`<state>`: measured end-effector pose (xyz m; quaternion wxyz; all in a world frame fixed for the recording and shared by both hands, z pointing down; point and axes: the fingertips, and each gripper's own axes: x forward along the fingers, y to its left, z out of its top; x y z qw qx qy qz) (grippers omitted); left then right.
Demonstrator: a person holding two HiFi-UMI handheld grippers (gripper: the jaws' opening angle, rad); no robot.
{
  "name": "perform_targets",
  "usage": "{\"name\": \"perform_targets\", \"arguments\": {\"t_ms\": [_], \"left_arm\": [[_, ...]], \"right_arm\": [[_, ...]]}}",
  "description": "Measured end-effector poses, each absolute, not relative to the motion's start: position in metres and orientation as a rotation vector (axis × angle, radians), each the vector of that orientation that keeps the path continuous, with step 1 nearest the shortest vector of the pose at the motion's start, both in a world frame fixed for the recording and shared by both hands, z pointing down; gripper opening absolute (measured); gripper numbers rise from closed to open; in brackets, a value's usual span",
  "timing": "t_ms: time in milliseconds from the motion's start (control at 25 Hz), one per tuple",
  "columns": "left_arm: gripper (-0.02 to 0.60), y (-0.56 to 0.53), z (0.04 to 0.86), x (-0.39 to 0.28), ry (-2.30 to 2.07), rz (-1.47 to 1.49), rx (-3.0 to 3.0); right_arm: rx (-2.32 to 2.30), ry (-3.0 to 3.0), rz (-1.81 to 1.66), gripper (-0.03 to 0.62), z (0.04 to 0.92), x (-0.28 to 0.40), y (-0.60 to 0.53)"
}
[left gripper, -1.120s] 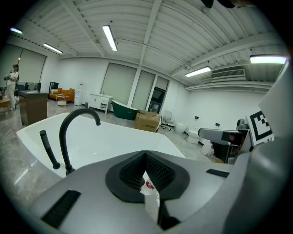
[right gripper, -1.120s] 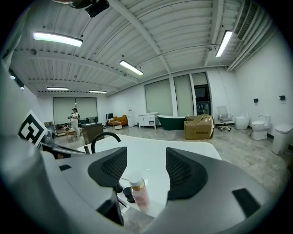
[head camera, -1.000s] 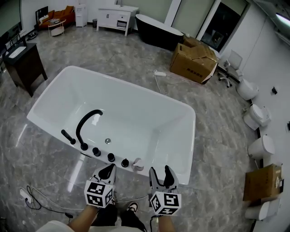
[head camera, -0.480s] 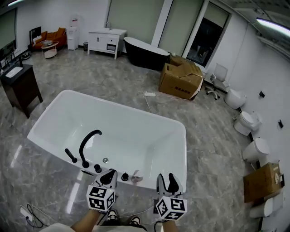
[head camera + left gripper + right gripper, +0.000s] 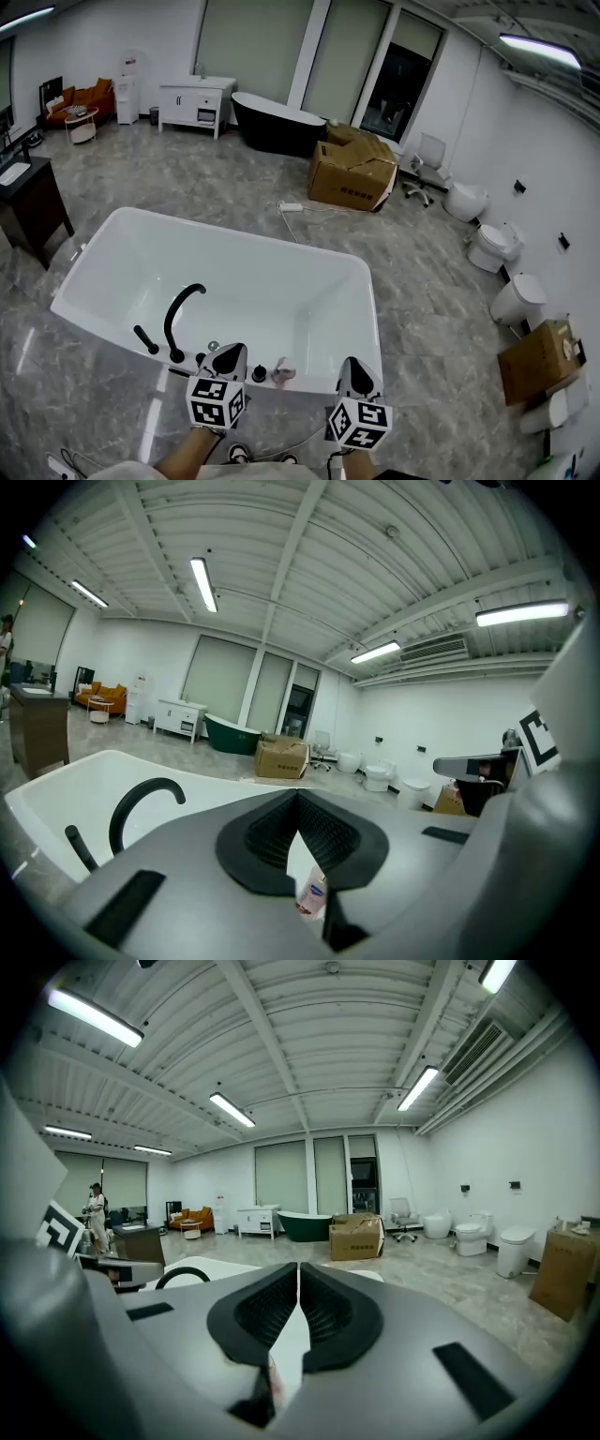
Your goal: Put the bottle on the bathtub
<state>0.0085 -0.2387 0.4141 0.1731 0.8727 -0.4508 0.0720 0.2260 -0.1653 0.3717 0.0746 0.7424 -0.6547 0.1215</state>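
A small pinkish-white bottle (image 5: 281, 375) stands on the near rim of the white bathtub (image 5: 373, 309), beside the black knobs and right of the curved black faucet (image 5: 180, 314). My left gripper (image 5: 230, 351) hangs just left of the bottle and apart from it, shut with nothing held. Through the gap under its closed tips the left gripper view shows the bottle (image 5: 312, 897). My right gripper (image 5: 355, 364) is right of the bottle, over the tub's near right corner. Its jaws have just been closing and now stand shut with nothing between them (image 5: 299, 1267).
A cardboard box (image 5: 352, 171) and a black bathtub (image 5: 272, 122) stand beyond the white tub. Toilets (image 5: 492, 246) line the right wall, with another box (image 5: 539, 361) nearer. A dark cabinet (image 5: 28, 202) is at the left. A person (image 5: 96, 1206) stands far off.
The right gripper's jaws went from wide open to shut. Both grippers rose a little by the tub's near rim. The head view tipped upward, showing more of the room.
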Motion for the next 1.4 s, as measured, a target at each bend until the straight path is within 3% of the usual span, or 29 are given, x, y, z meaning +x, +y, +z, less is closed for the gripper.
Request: {"name": "perform_targets", "arguments": {"t_ms": [1400], "left_arm": [[0.003,-0.196,0.393,0.036,-1.507,0.236,2.413]], "right_arm": [[2.127,-2.218,0.379,0.026,0.355,0.266,-0.159]]}}
